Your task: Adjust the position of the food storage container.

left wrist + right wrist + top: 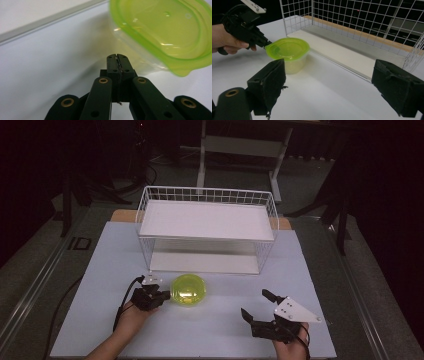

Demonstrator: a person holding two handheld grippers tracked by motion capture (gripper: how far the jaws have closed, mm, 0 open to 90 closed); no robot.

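Observation:
A clear tub with a lime-green lid (188, 290) (162, 27) (288, 50) stands on the white table, just in front of the wire rack. My left gripper (165, 295) (117, 56) is shut with nothing between its jaws; its tip rests against the tub's left side, under the lid's rim. The right gripper view shows that left gripper (265, 44) touching the lid's edge, held by a hand. My right gripper (254, 303) (329, 72) is open and empty at the front right, pointing toward the tub from some distance.
A white wire rack (207, 195) (352, 15) with an upper and a lower white shelf stands at the back middle of the table (100, 270). A desk frame (240, 145) stands on the floor behind. The table's front edge lies close to both hands.

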